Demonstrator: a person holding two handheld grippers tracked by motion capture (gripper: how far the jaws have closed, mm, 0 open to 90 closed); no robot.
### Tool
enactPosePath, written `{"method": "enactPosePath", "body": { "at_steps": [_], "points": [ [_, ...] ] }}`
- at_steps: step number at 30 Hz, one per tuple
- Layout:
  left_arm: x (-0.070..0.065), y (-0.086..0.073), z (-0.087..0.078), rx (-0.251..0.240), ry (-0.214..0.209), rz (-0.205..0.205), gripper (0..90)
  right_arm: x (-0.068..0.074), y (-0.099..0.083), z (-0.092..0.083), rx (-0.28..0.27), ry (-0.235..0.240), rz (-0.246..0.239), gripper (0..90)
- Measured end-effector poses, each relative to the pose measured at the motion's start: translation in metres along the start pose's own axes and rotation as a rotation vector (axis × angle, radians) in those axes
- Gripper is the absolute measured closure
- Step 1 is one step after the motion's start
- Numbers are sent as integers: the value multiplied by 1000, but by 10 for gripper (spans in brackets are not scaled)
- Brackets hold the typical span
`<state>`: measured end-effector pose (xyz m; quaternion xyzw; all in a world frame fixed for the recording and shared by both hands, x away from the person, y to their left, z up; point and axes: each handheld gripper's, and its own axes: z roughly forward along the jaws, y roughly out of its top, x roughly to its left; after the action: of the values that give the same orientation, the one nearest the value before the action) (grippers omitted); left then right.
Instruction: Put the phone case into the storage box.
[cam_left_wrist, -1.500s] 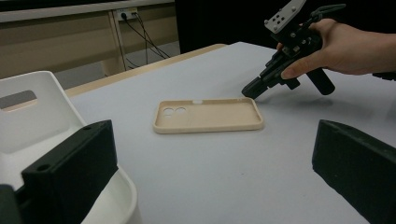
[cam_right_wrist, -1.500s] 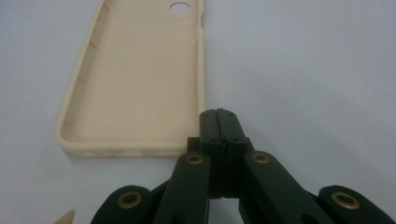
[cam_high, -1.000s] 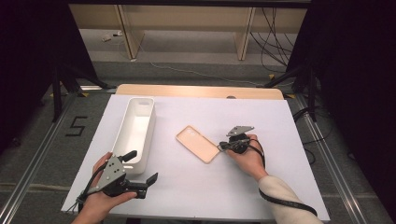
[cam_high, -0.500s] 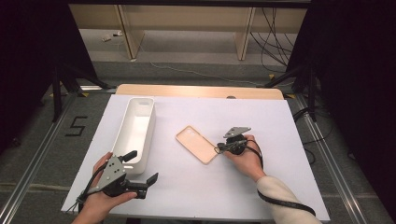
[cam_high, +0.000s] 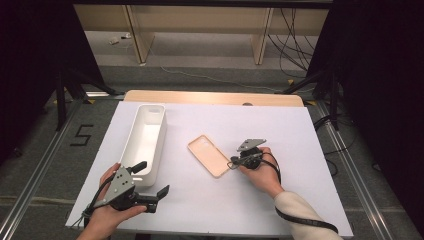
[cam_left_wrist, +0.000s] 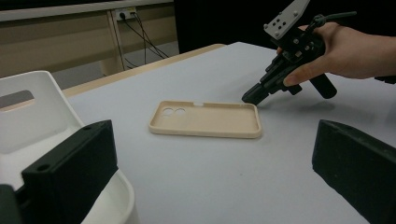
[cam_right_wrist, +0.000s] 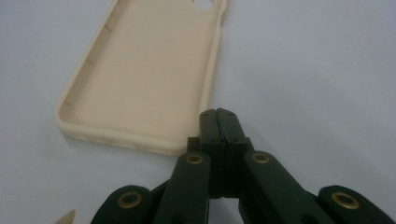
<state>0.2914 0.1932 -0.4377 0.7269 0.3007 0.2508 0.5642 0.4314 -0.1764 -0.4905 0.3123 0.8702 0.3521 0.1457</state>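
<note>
While our right gripper rests with its jaws clenched together on nothing, its tip sits just beside the near corner of the beige phone case, at about four o'clock from it. We see the case lying flat, hollow side up, near the middle of the white table. Our left gripper, released wide, hovers at the near end of the white bin, at about eight o'clock from the case.

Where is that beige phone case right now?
In the high view, the phone case lies open side up near the middle of the table, right of the white bin, with the shut right gripper at its near corner.
</note>
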Motion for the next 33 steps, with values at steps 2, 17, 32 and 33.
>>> {"method": "enactPosePath", "body": {
  "at_steps": [2, 17, 32, 33],
  "points": [
    [0, 0, 0, -1, -2, -1, 0, 1, 0, 0, -1, -4, -13, 900],
    [0, 0, 0, 0, -2, -1, 0, 20, 0, -3, 27, 20, -52, 900],
    [0, 0, 0, 3, -4, -2, 0, 38, 5, -1, 28, 57, -87, 900],
    [0, 0, 0, 4, -5, -3, 0, 40, 5, -1, 39, 66, -75, 900]
  ]
}}
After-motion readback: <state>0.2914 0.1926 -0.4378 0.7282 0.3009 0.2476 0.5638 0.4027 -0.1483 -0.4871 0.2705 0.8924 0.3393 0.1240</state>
